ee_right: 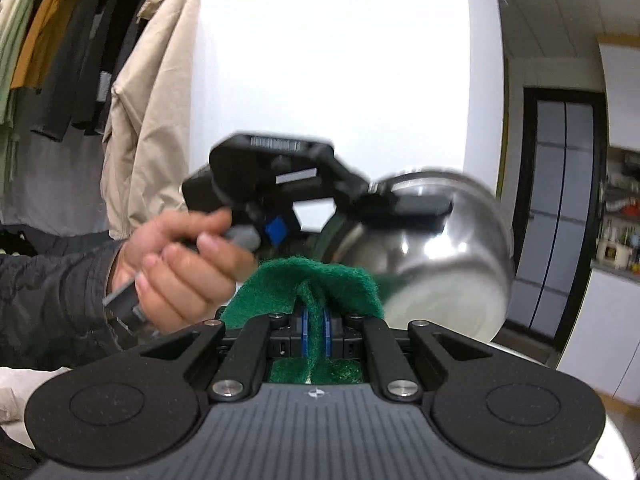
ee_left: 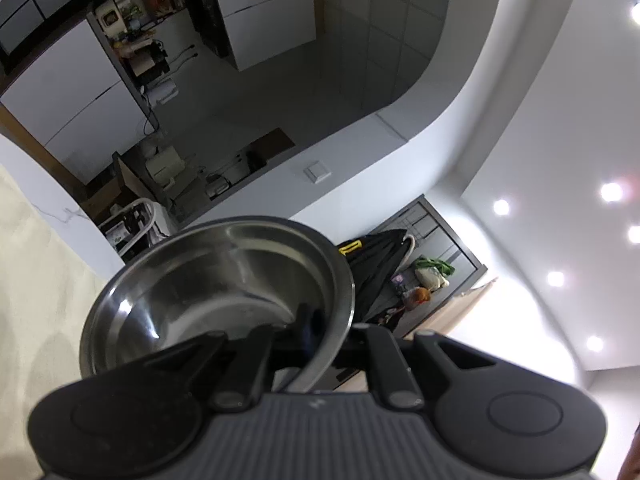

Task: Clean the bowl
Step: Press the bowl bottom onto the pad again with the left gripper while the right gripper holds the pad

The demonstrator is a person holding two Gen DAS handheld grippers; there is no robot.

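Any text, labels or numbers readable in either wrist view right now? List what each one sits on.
None can be read.
Barcode-style sticker on top of the left gripper: too blurred.
White label on its side: blank or blurred.
Yellow marking on the black garment: too small to read.
Steel bowl and green scouring pad: no text visible.

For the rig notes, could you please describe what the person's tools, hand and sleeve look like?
Both tools are matte black with a ribbed grey body and round black side discs. The right tool has blue finger pads and silver screws. The left tool carries a white label, a barcode strip and a blue part. The bare left hand emerges from a dark sleeve.
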